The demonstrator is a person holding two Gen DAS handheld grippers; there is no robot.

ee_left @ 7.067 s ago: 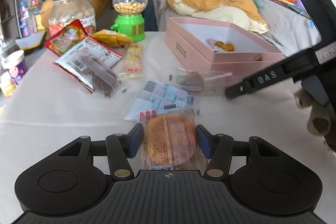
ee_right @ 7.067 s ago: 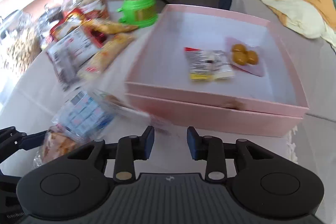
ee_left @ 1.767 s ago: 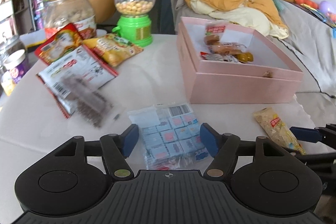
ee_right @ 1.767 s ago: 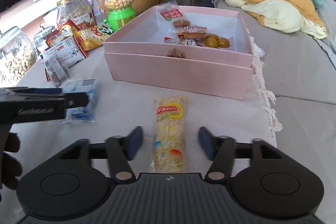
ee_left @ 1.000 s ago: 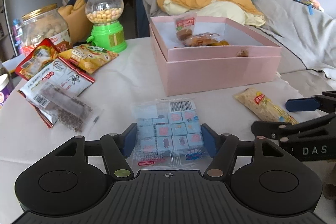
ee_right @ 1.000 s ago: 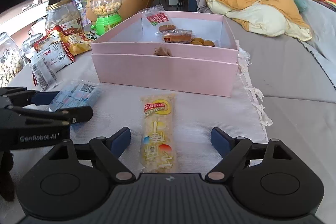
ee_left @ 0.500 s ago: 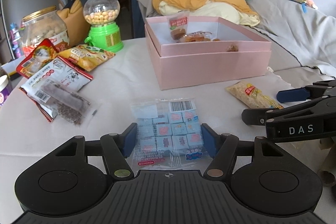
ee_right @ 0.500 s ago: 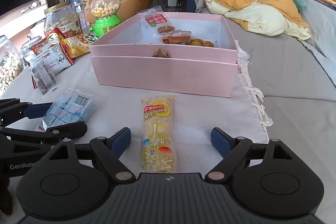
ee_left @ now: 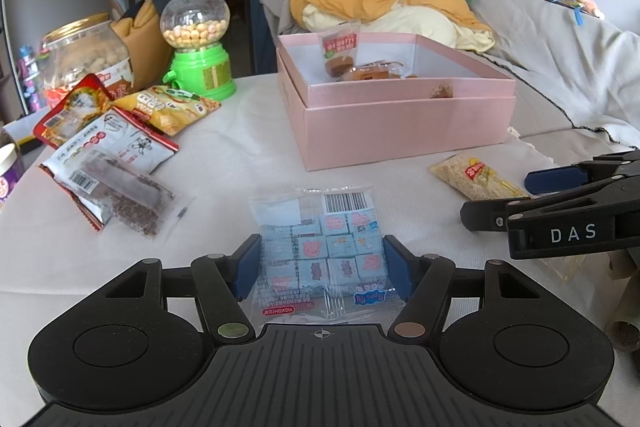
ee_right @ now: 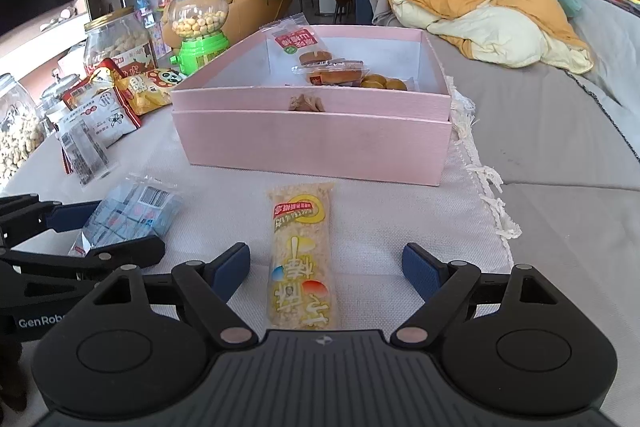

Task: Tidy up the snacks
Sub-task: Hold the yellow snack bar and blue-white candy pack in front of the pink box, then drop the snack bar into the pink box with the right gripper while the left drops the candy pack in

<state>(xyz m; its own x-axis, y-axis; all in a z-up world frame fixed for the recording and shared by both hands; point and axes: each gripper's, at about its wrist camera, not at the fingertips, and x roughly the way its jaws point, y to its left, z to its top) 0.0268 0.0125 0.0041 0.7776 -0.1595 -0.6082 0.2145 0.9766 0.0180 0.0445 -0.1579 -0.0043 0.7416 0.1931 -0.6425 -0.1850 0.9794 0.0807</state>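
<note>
A pink box (ee_left: pixel 400 119) on the table holds several wrapped snacks; it also shows in the right wrist view (ee_right: pixel 312 143). My left gripper (ee_left: pixel 322 267) has its blue pads at both sides of a clear bag of blue cube candies (ee_left: pixel 320 247), touching it or nearly so. The bag lies on the table and also shows in the right wrist view (ee_right: pixel 132 215). My right gripper (ee_right: pixel 326 269) is wide open around a yellow rice-cracker bar (ee_right: pixel 301 255), not touching it. The bar also shows in the left wrist view (ee_left: pixel 476 179).
Several snack packets (ee_left: pixel 112 155) lie at the left. Behind them stand a green candy dispenser (ee_left: pixel 198 43) and a glass jar (ee_left: pixel 86 59). A sofa with piled yellow bedding (ee_left: pixel 384 3) lies behind the box. The tablecloth's fringed edge (ee_right: pixel 488 187) runs on the right.
The left gripper's jaws have stayed around the candy bag over the last second. The right gripper stays wide open over the bar. Both views shifted slightly.
</note>
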